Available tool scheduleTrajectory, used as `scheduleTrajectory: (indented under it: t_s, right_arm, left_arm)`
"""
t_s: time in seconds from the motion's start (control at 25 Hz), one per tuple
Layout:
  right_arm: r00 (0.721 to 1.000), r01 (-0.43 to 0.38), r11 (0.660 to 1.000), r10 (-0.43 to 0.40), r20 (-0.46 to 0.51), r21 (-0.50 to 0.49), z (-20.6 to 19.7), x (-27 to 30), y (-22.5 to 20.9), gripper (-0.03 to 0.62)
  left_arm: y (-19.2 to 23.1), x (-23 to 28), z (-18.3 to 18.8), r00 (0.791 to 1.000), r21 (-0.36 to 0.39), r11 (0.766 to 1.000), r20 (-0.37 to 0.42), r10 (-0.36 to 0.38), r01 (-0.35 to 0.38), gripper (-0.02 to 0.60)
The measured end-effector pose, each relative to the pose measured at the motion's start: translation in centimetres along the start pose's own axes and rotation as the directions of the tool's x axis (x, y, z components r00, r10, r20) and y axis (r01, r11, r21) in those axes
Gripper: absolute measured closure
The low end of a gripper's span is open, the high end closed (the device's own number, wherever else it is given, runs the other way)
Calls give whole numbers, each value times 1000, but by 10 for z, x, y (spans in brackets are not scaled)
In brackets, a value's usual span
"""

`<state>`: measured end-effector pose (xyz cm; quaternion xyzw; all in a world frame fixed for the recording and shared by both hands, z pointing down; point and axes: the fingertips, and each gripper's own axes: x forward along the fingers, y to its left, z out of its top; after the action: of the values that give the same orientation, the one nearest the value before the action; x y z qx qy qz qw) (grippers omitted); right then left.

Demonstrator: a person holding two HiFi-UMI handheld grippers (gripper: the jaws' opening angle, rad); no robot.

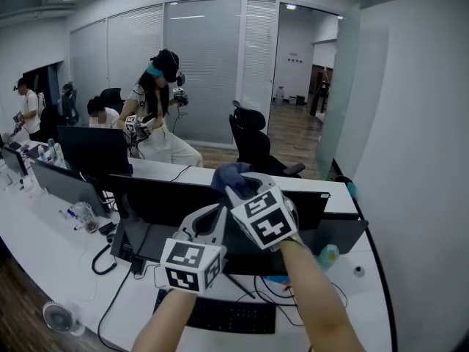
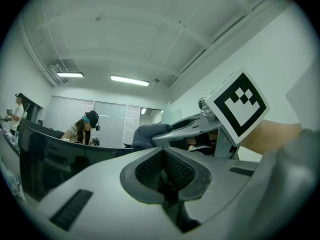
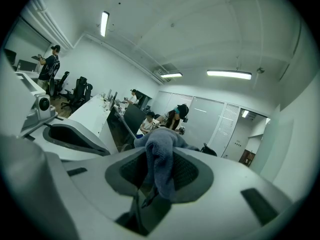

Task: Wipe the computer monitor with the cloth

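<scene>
Right gripper view, cloth (image 3: 162, 159) pinched btwn fingers (image 3: 192, 173), left gripper (image 2: 164, 174) closed

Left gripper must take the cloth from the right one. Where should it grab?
Probably the bunched end of the cloth, bulging past the tips of the right gripper, coming from the left over the monitor; the rest is pinched. The left gripper is shut, so open it first.

The white marker cube (image 1: 264, 218) on the right gripper (image 1: 240, 191) is hiding most of the crumpled blue-grey cloth (image 1: 231, 174). Together with the person's bare forearms (image 1: 322, 299), it is covering the middle of the wide black computer monitor (image 1: 157, 200) and part of the flat black keyboard (image 1: 227, 316).
</scene>
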<state>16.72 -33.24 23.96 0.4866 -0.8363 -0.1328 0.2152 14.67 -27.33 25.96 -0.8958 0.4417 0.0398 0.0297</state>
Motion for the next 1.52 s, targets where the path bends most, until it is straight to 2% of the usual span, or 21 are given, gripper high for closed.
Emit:
scheduleTrajectory:
  t_s: [0.96, 1.52]
  right_arm:
    - [997, 70, 998, -70, -24, -6, -32, -37, -46, 471]
    - [991, 121, 993, -120, -66, 8, -55, -64, -77, 471]
  left_arm:
    - [-50, 23, -2, 998, 4, 998, 3, -56, 56, 575]
    - [-87, 36, -6, 993, 9, 993, -1, -115, 115, 575]
